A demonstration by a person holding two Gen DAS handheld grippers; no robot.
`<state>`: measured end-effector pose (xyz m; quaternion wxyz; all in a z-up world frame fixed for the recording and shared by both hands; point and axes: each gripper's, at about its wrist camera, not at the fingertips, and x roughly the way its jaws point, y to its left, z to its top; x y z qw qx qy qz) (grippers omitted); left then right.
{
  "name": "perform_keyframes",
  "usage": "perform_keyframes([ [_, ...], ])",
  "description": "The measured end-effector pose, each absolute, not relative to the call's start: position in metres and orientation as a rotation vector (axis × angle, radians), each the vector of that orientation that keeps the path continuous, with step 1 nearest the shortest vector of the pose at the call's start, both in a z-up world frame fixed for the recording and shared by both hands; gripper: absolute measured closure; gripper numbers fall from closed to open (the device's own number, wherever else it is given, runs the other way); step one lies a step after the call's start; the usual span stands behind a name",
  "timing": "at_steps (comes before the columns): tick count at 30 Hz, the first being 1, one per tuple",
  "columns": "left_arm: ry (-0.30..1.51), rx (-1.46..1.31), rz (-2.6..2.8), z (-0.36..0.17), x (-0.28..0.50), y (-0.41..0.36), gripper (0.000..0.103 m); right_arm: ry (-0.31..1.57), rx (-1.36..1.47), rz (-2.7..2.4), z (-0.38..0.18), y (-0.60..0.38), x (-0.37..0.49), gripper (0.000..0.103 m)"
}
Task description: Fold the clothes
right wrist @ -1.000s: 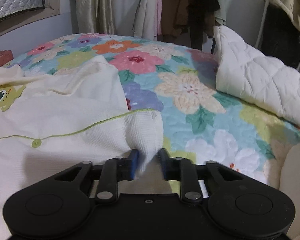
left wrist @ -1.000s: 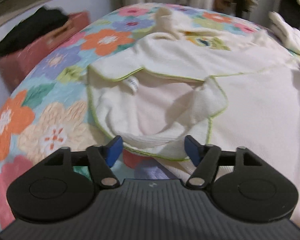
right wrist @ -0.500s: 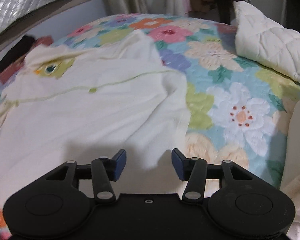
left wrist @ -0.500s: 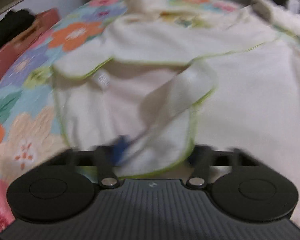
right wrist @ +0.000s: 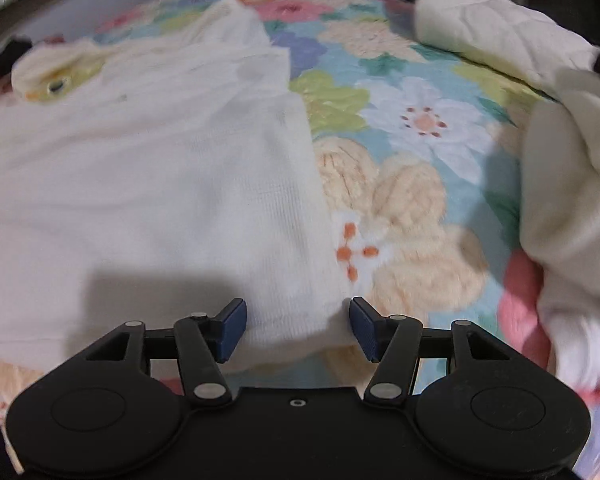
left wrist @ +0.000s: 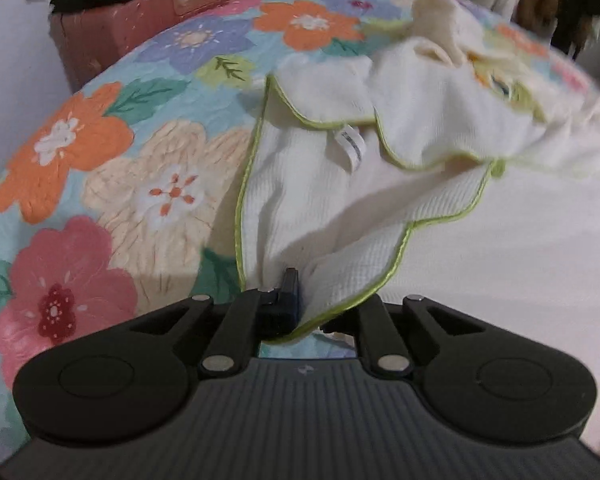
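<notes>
1. Where the cream garment lies on the floral bed, the left gripper pinches its green-trimmed edge;
2. the right gripper hovers spread wide over the garment's corner.

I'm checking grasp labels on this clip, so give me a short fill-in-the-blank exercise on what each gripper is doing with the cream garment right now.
1. The left gripper is ____ on the green-trimmed edge of the cream garment.
2. The right gripper has its jaws ____, with the garment's corner lying between them.
3. The garment lies on a bedspread printed with ____.
4. The piping along the garment's edge is ____ in colour.

Missing words: shut; open; flowers; green
</notes>
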<state>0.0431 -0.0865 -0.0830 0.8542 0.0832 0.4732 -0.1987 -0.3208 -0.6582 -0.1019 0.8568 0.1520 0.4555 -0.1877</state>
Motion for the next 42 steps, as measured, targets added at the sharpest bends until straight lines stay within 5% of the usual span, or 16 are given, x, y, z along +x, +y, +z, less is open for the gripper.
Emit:
perform_keyframes([
  [3,0.959,0.250,-0.401,-0.069,0.028,-0.101,0.085,0.913,0.434,-0.428,-0.102,-0.660,-0.340,0.040],
  [5,0.948,0.216,-0.422,-0.057,0.014,-0.101,0.046,0.894,0.485,-0.436,-0.106,-0.659,-0.350,0.038],
  [7,0.962,0.175,-0.455,-0.050,-0.001,-0.099,0.036,0.883,0.539,-0.452,-0.114,-0.659,-0.355,0.037],
  [12,1.125,0.006,-0.555,-0.066,-0.020,-0.099,0.034,0.716,0.737,-0.453,-0.121,-0.664,-0.358,0.032],
  [13,1.158,-0.001,-0.554,-0.073,-0.020,-0.102,0.034,0.678,0.769,-0.433,-0.123,-0.666,-0.354,0.039],
  [14,1.191,-0.007,-0.552,-0.081,-0.020,-0.106,0.034,0.648,0.783,-0.418,-0.125,-0.667,-0.349,0.048],
  [15,1.200,0.004,-0.529,-0.087,-0.020,-0.110,0.034,0.640,0.756,-0.414,-0.126,-0.665,-0.341,0.085],
  [16,1.200,0.009,-0.487,-0.092,-0.021,-0.114,0.034,0.652,0.691,-0.424,-0.124,-0.660,-0.334,0.098],
  [19,1.211,0.021,-0.403,-0.105,-0.026,-0.117,0.041,0.652,0.429,-0.482,-0.103,-0.638,-0.328,0.099],
  [20,1.204,0.080,-0.389,-0.101,-0.032,-0.120,0.055,0.631,0.379,-0.496,-0.093,-0.631,-0.335,0.100],
  [22,1.196,0.183,-0.359,-0.095,-0.045,-0.124,0.065,0.596,0.344,-0.516,-0.076,-0.624,-0.358,0.101],
  [24,1.227,0.208,-0.347,-0.098,-0.053,-0.120,0.065,0.611,0.303,-0.535,-0.073,-0.620,-0.375,0.102],
  [33,1.246,0.206,-0.340,-0.090,-0.052,-0.117,0.062,0.746,0.345,-0.578,-0.126,-0.628,-0.371,0.098],
  [36,1.177,0.282,-0.446,-0.077,-0.056,-0.125,0.052,0.795,0.347,-0.595,-0.109,-0.632,-0.365,0.066],
  [38,1.124,0.302,-0.478,-0.061,-0.065,-0.126,0.039,0.764,0.323,-0.601,-0.086,-0.629,-0.364,0.062],
  [42,1.039,0.316,-0.527,-0.026,-0.066,-0.130,0.038,0.673,0.263,-0.504,-0.037,-0.615,-0.350,0.042],
])
